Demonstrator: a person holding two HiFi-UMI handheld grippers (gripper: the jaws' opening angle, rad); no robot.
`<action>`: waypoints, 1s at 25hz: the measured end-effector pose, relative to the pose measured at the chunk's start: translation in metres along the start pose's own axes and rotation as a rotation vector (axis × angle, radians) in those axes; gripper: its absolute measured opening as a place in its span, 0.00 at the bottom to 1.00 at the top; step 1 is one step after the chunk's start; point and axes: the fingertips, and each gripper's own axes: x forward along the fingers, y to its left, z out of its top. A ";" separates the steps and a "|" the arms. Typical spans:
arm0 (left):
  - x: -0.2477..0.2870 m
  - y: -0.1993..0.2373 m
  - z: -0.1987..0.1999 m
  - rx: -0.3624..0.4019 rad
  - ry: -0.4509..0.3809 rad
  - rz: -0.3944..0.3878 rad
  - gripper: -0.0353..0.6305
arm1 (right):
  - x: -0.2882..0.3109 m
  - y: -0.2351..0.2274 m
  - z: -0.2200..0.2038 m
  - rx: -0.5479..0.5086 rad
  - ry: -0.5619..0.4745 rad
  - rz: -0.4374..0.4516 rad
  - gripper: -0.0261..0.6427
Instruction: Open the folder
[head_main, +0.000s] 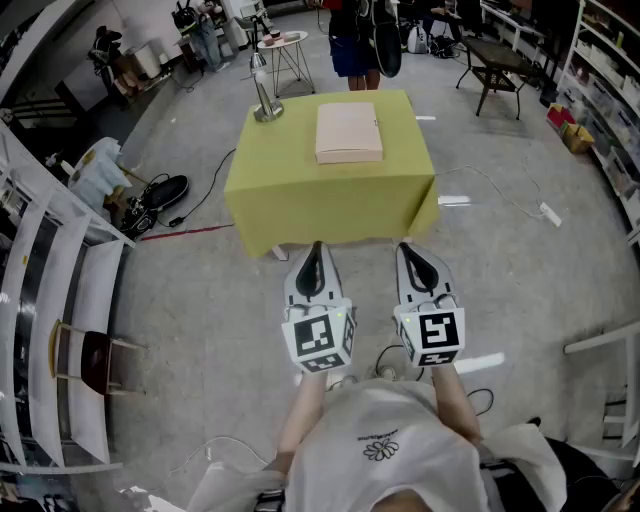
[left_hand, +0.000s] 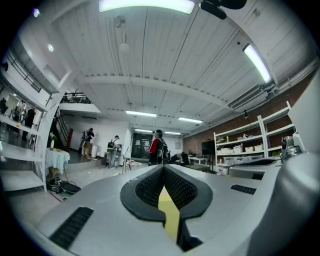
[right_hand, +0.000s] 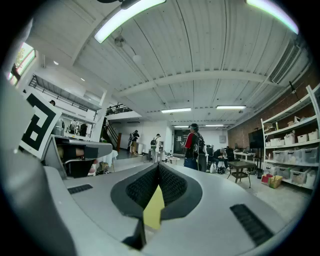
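Observation:
A closed beige folder (head_main: 349, 132) lies flat on the middle of a table covered with a yellow-green cloth (head_main: 330, 205). Both grippers hang in front of the table's near edge, well short of the folder, pointing level toward it. My left gripper (head_main: 317, 246) is shut with nothing in it; its black pads (left_hand: 150, 187) meet at the tips. My right gripper (head_main: 404, 247) beside it is shut and empty too. A strip of the yellow cloth (left_hand: 170, 212) shows through the gap behind each pair of tips. The folder itself is hidden in both gripper views.
A silver stand (head_main: 266, 103) sits on the table's far left corner. A person (head_main: 355, 45) stands just behind the table. White shelving (head_main: 40, 300) lines the left, cables (head_main: 500, 190) run over the floor at right, a dark table (head_main: 497, 58) at back right.

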 end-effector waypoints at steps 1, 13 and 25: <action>0.001 -0.002 -0.001 0.004 0.001 -0.003 0.08 | 0.000 -0.002 -0.002 0.005 0.003 0.001 0.06; 0.019 -0.014 -0.008 0.017 0.010 -0.004 0.08 | 0.012 -0.012 -0.005 0.020 -0.018 0.075 0.06; 0.034 -0.022 -0.030 0.000 0.018 0.018 0.08 | 0.015 -0.030 -0.035 0.069 0.000 0.125 0.06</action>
